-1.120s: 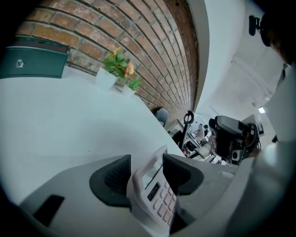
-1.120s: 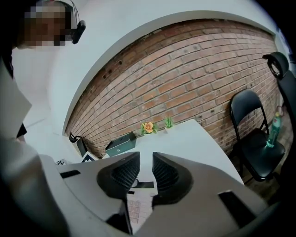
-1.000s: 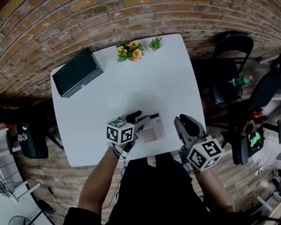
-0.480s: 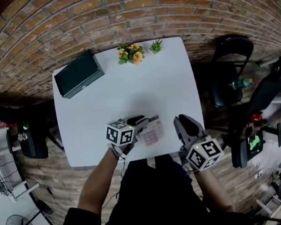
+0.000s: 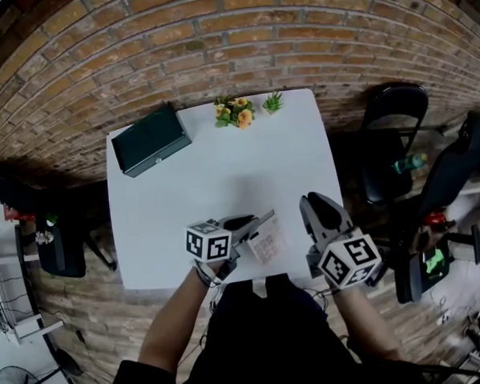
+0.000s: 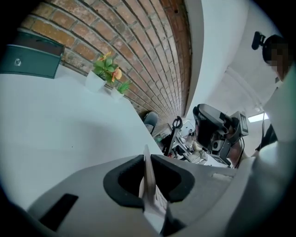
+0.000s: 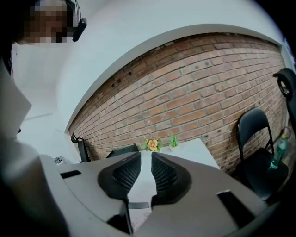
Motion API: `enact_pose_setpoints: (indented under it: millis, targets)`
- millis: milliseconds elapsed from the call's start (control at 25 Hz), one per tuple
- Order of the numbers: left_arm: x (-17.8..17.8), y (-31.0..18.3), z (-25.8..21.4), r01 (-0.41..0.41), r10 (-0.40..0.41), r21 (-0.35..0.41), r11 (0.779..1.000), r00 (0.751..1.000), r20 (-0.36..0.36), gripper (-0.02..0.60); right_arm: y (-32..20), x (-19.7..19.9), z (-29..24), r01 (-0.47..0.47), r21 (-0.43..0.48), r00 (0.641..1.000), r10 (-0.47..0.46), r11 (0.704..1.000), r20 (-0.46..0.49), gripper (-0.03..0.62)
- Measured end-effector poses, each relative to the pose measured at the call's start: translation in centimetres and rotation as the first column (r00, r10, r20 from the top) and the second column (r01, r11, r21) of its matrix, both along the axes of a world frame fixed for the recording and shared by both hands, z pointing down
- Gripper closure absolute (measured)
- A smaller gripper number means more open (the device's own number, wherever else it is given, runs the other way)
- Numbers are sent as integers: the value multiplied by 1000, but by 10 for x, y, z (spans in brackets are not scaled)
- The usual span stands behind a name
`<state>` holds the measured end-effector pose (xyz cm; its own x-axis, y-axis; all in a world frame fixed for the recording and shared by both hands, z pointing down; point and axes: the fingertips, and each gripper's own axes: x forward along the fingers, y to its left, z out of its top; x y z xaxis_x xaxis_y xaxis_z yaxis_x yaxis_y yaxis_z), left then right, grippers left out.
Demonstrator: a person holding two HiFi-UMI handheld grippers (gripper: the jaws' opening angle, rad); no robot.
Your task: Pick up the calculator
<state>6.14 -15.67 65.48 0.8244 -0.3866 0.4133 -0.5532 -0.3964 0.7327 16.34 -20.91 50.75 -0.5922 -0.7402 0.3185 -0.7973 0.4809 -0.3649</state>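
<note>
Whereas a second ago my left fingers (image 6: 122, 181) stood wide around the calculator (image 5: 268, 242) as it lay flat, they are now clenched on its edge, and it juts out from between them, tilted up from the table (image 5: 222, 164) below. To their right, my right fingers (image 7: 126, 177) are a slit apart with nothing between them, just beside the calculator. I judge the grasp made, with only a steady lift remaining.
</note>
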Motion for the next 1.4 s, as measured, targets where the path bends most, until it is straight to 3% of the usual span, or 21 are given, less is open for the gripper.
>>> enact_pose_setpoints:
  millis: [280,560,880,1040,1160,1400]
  targets:
    - [-23,1,-48,109,-105,47,993,992,-75,535,1,-15,-41,32,93,999,-31,995,-5,526]
    - [-49,5,-110,199,-178,129,971,971,-160,535,3,-24,-74,51,191,998,-41,980,-54,530]
    - [-78,6,-169,333,-279,148,931,913,-299,535,6,-32,-97,63,240,997,-50,969,-60,546]
    - [-96,4,-193,374,-306,183,909,898,-316,535,5,-40,-116,82,279,996,-68,957,-58,545]
    - [-104,5,-208,406,-318,188,894,873,-371,535,5,-43,-128,86,308,996,-73,948,-53,536]
    - [-114,5,-225,430,-335,202,880,863,-379,535,3,-47,-139,93,326,995,-73,941,-73,536]
